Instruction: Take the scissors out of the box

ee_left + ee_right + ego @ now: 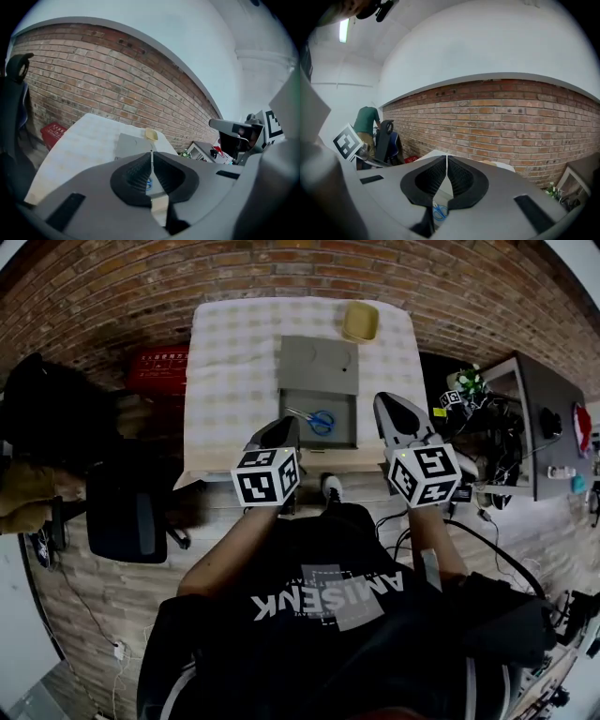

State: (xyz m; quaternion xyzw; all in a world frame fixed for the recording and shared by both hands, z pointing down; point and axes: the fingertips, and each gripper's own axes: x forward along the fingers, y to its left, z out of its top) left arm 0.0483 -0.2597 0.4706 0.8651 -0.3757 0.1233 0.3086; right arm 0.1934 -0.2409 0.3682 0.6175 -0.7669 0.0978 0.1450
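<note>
An open grey box (319,418) stands on the cloth-covered table (234,381), its lid (320,365) folded back behind it. Blue-handled scissors (318,420) lie inside the box. They also peek out as a blue patch under the jaws in the left gripper view (148,183) and the right gripper view (438,212). My left gripper (281,430) hangs at the table's near edge, just left of the box, shut and empty. My right gripper (393,409) hovers by the box's right side, also shut with nothing between its jaws.
A yellow bowl (360,321) sits at the table's far right corner. A red crate (157,368) and a black chair (127,507) stand left of the table. A cluttered side table (525,427) stands to the right. A person in green (368,123) is near the brick wall.
</note>
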